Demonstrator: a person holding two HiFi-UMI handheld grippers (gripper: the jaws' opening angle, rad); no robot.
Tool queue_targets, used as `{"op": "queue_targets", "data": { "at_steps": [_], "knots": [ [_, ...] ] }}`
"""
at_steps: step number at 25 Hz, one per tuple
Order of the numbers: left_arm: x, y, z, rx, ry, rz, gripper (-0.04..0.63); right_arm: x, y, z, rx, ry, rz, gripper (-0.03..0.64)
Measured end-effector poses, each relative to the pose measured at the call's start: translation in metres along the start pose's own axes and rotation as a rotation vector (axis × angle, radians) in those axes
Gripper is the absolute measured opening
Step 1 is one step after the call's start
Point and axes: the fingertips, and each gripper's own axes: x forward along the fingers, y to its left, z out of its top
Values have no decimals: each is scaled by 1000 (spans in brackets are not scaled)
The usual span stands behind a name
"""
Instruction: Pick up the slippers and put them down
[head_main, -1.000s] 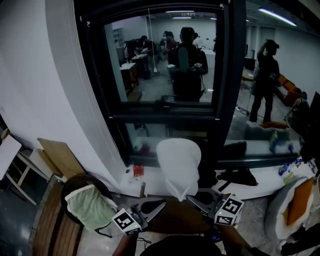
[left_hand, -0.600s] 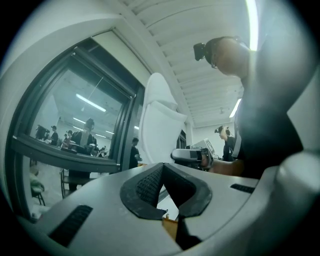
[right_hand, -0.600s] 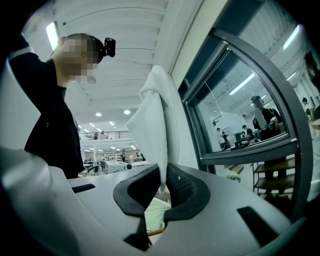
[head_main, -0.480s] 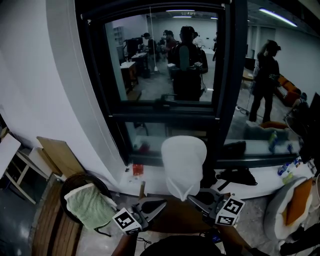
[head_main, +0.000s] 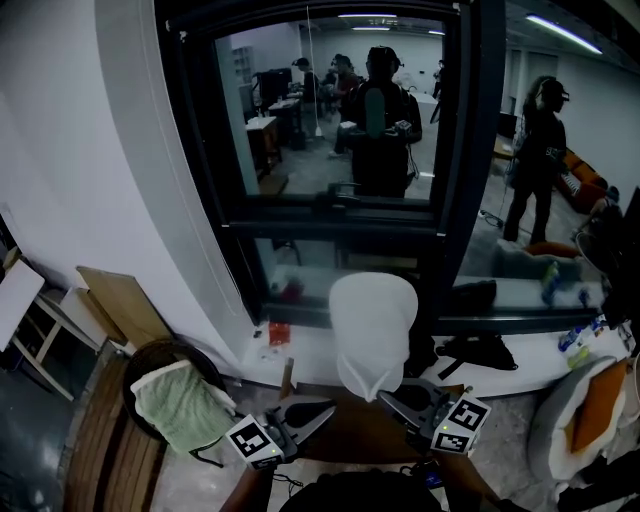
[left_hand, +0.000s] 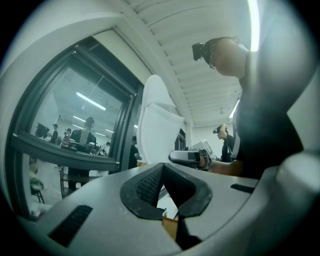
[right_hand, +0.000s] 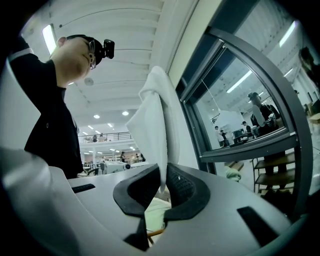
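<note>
Right hand-held gripper (head_main: 386, 398): jaws closed on the lower edge of a white slipper (head_main: 372, 325). In the right gripper view the thin white edge sits pinched between the two black pads (right_hand: 186, 192). The slipper touches nothing else.

Left hand-held gripper (head_main: 325, 408): jaws drawn together to a narrow slit with nothing between them. It stands just beside the right one but clear of the slipper, which rises behind its jaws in its own view (left_hand: 157, 125).

Pose: both hand-held grippers are held low in front of the person, side by side and about level, tips pointing toward the window (head_main: 330, 120).

Slipper: plain white, soft and thin. It stands upright above the right jaws, with the broad rounded end at the top and the narrow end at the grip. It hangs in the air in front of the dark window frame, above the white sill (head_main: 300, 365).

A basket (head_main: 150, 358) holding a green cloth (head_main: 180, 405) sits on the floor to the left, well apart.
</note>
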Motion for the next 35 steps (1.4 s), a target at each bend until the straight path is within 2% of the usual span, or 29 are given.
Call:
{"op": "queue_targets", "data": {
  "at_steps": [13,18,21,24,28,32,35],
  "knots": [
    [-4,5,-13,-23,24,32,9,-3,-20,-16,55,17,-29,48],
    [-13,15,-13,-48,-33,101,10,1,-25,-33,86,46,-28,48],
    [-15,20,-23,-63,-21,119,9,5,-29,-47,115,71,-24,49],
    [-19,21,-34,-106,-12,142,10,6,-28,-60,145,99,-15,48],
    [-36,27,-50,-171,-39,238,9,7,-26,-81,186,128,1,48],
    [-43,36,-77,-195,-10,266,9,8,-36,-109,231,166,2,48],
    [-47,48,-103,-242,4,294,9,9,-45,-136,290,204,-1,48]
  ]
}}
